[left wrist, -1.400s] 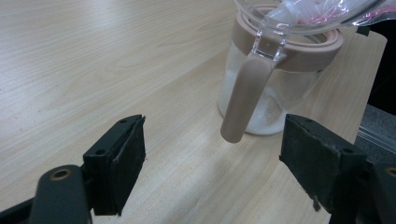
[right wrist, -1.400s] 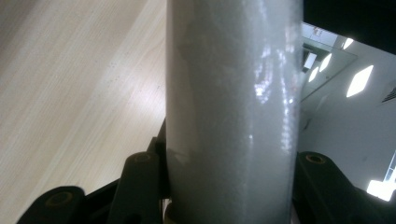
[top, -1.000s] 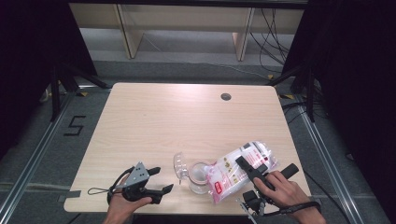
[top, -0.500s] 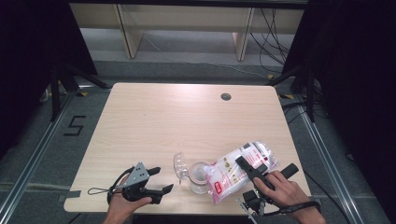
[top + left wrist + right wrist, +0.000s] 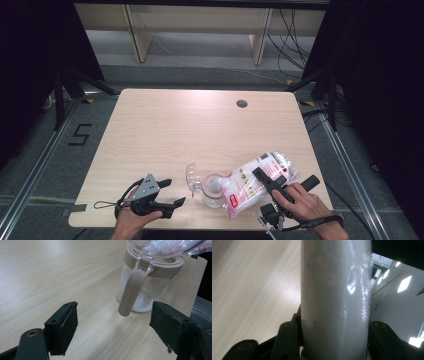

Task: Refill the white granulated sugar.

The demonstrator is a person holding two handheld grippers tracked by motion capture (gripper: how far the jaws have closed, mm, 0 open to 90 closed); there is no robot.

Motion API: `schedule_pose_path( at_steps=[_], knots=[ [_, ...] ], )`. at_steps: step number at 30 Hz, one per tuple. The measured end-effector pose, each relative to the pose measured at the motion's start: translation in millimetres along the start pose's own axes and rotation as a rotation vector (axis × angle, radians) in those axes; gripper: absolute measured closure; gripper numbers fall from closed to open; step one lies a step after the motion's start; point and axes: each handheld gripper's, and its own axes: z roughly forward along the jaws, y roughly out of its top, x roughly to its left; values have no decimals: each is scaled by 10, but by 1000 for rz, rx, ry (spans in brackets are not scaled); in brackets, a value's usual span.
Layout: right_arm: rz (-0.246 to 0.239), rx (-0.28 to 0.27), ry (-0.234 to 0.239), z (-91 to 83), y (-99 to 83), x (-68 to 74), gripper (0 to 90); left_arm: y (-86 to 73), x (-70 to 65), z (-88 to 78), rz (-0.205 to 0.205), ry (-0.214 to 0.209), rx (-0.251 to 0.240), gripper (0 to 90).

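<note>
Left hand (image 5: pixel 131 220) comes in at the table's near edge, toward the near-left corner, wrapped around the left gripper (image 5: pixel 172 192). That gripper lies low and roughly level, pointing right along the near edge, grey plate on top, cable looped off to its left. Jaws stand wide apart, nothing between the pads (image 5: pixel 70 325).

Right hand (image 5: pixel 300 202) enters near the near-right corner, forearm angled in from the right, wrist strap on. Right gripper (image 5: pixel 267 180) points up-left, away from the near edge, tilted. Its jaws are part closed and clamped on a bag (image 5: pixel 335 297), one pad on each side.
</note>
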Motion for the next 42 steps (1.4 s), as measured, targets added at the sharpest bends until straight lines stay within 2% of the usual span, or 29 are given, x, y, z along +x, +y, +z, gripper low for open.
schedule_pose_path(
  at_steps=[11,14,25,29,33,42],
  knots=[
    [-3,-10,-9,11,-13,2,607,0,0,-1,1,0,2,216],
    [4,-3,3,5,-13,2,609,1,1,-1,2,1,0,216],
    [-4,-2,3,12,-19,0,616,0,-1,0,-1,1,-1,216],
    [10,-3,5,13,-16,10,618,1,0,0,0,1,0,216],
    [-3,-5,5,15,-21,0,620,1,0,0,1,0,-1,216],
    [9,-1,10,15,-15,7,623,0,0,2,2,-1,2,216]
  ],
)
